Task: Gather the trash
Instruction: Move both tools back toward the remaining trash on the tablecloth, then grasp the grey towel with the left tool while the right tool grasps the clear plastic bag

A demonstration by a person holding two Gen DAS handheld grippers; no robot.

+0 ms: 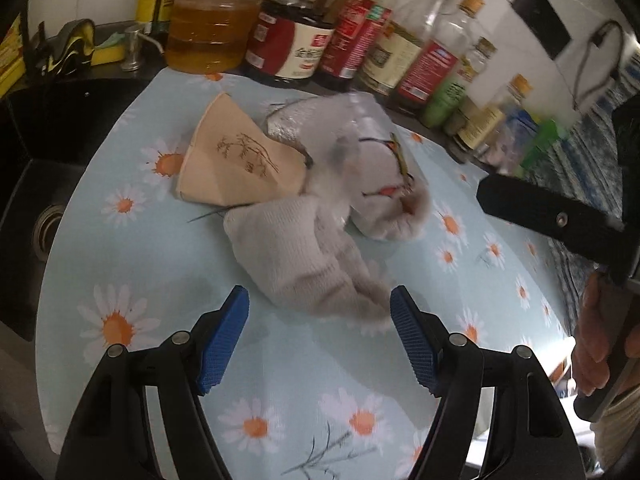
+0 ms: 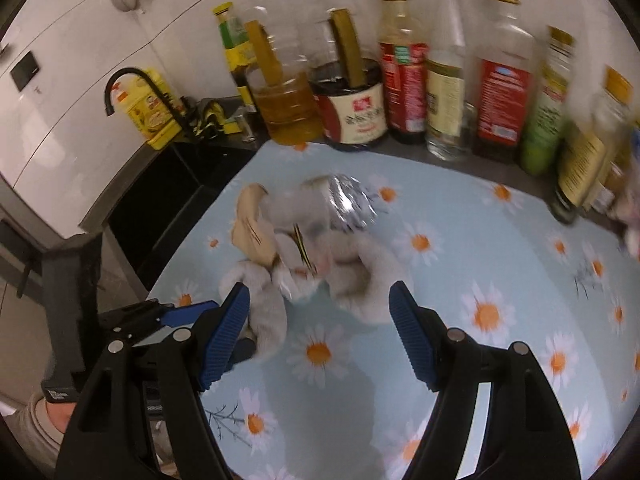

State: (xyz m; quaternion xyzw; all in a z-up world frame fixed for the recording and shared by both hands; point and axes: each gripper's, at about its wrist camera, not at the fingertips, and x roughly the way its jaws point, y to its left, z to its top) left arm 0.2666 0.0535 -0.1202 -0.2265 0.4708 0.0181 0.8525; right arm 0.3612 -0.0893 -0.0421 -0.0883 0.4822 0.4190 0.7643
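One squashed paper cup (image 1: 236, 160) lies on its side on the daisy cloth (image 1: 132, 264). It is the thing to find the others by. One grey sock (image 1: 312, 256) lies just in front of the cup and touches it. One more grey sock (image 1: 384, 192) lies to the right of the cup, with a thin stick across it. One shiny foil piece (image 1: 292, 118) sits just behind the cup, and a clear plastic bit lies over the pile, but it is too blurry to tell more. Behind the cup stands a row of bottles (image 2: 404, 64); I can count about ten. One black sink (image 1: 48, 152) is to the left of the cup.

The left gripper (image 1: 316, 304) points down at the cloth, in front of the cup. Its blue pads (image 1: 222, 340) are wide apart and hold nothing. The right gripper (image 2: 318, 300) also tips down toward the pile, wide apart and holding nothing. A hand (image 1: 600, 340) grips its handle, well to the right of the cup.
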